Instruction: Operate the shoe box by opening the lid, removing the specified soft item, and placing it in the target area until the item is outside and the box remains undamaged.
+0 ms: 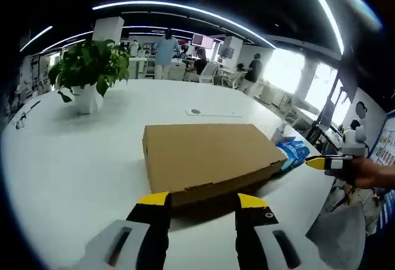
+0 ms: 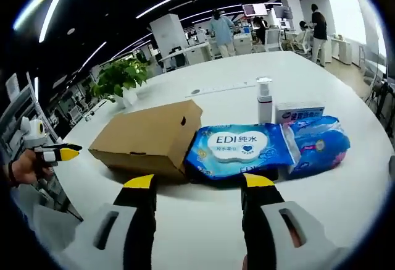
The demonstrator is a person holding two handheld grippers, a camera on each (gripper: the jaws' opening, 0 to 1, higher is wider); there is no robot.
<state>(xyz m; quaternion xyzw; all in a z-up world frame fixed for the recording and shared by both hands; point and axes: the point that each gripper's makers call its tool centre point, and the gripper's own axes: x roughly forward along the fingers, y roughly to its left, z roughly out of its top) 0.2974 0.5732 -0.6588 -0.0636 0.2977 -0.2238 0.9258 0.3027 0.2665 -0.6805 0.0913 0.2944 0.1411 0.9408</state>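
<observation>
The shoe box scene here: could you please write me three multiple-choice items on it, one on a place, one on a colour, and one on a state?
1. In the right gripper view, where does the blue wipes pack lie relative to the shoe box?
A. on top of its lid
B. against its right end, on the table
C. behind it, by the plant

2. What colour are the tips of the right gripper?
A. yellow
B. red
C. green

3. What state is the shoe box lid in?
A. taken off and lying beside the box
B. standing half open
C. closed flat

Answers:
1 B, since the pack rests on the white table and meets the box's end.
2 A, since both jaws end in yellow caps.
3 C, since the left gripper view shows the box with an unbroken flat top.
</observation>
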